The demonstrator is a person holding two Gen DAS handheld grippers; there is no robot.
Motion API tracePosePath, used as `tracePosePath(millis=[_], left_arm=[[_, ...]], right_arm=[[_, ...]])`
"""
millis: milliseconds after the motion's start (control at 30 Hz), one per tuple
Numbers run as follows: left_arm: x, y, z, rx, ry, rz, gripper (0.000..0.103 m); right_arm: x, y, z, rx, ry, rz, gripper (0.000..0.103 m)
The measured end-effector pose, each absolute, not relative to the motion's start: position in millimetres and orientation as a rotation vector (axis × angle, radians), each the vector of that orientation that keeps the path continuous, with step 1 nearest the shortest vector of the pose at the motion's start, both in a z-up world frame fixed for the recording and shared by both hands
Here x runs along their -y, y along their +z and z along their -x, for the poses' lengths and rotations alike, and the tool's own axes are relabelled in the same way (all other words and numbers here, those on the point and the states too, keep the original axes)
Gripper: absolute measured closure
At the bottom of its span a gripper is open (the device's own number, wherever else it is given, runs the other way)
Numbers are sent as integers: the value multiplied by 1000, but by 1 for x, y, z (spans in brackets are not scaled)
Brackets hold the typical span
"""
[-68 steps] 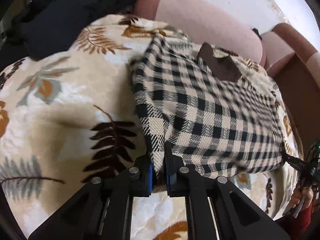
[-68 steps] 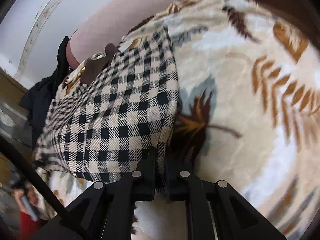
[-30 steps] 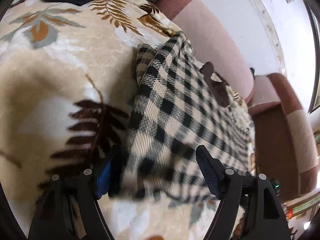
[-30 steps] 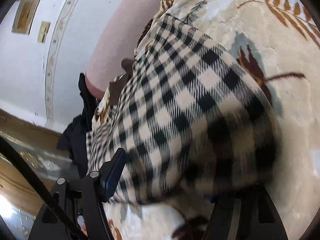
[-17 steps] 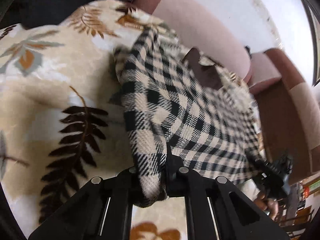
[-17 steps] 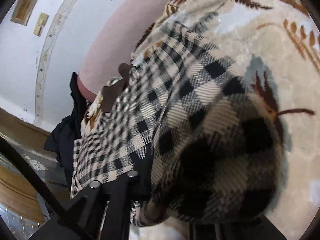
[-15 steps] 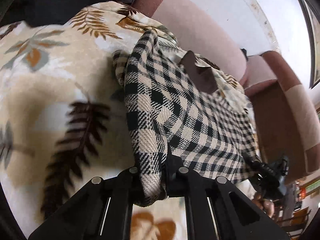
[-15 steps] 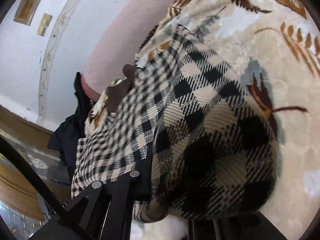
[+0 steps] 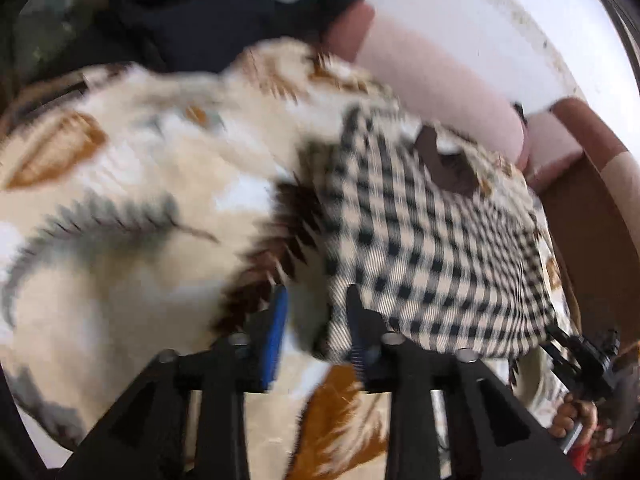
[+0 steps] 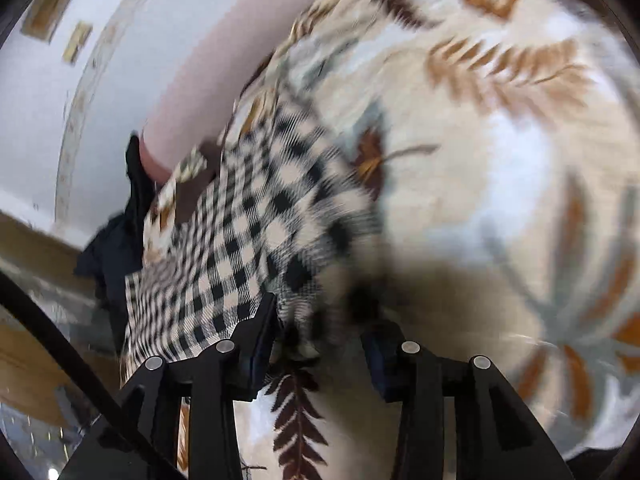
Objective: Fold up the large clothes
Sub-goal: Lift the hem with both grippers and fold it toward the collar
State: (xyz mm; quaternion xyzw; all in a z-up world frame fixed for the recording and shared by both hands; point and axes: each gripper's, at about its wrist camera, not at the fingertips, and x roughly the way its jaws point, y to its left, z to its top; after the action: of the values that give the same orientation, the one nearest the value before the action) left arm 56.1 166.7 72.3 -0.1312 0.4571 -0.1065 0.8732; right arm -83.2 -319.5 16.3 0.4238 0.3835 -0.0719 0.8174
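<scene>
Now both my tools are letting go, their jaws opening. On my left tool point(image 9: 316, 320) the fingers stand apart, and the near corner of the checked cloth point(image 9: 432, 248) hangs loose between them; it lies against the right-hand finger, but the blue pad on the other side is clear of it, so nothing is pinched. My right tool point(image 10: 320, 336) is likewise parted, with the cloth's folded edge point(image 10: 256, 240) just beside its left finger and drooping into the gap; whether it touches that finger I cannot tell through the blur.

The cloth lies folded on the leaf-patterned blanket point(image 9: 132, 184) that covers the sofa, near the blanket's front edge and reaching back toward the pink backrest point(image 9: 432, 80). A dark brown patch point(image 9: 444, 164) shows at its far edge. From the left view, my other hand point(image 9: 576, 420) grips its tool's handle at the cloth's far front corner.

A heap of dark clothing point(image 9: 192, 20) sits at the back of the sofa beyond the blanket's far corner, well apart from the checked cloth. Both views are smeared by motion, so finer detail is lost.
</scene>
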Motion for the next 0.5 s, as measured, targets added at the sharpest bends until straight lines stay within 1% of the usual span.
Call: tracePosePath(millis=[67, 133, 200, 233, 367, 500], left_arm=[[-164, 87, -58, -907, -215, 259, 67], [-152, 96, -69, -903, -236, 249, 66], [-137, 101, -78, -894, -255, 222, 54], [-128, 102, -83, -888, -256, 204, 52], [-91, 89, -117, -925, -269, 168, 52], [-80, 60, -151, -967, -218, 158, 52]], right_arm=[[315, 31, 89, -765, -183, -842, 56], [303, 51, 84, -732, -182, -718, 56], [287, 69, 72, -725, -176, -620, 56], [280, 80, 65, -701, -175, -566, 56], [273, 102, 45, -664, -187, -482, 56], [255, 112, 9, -624, -209, -412, 56]])
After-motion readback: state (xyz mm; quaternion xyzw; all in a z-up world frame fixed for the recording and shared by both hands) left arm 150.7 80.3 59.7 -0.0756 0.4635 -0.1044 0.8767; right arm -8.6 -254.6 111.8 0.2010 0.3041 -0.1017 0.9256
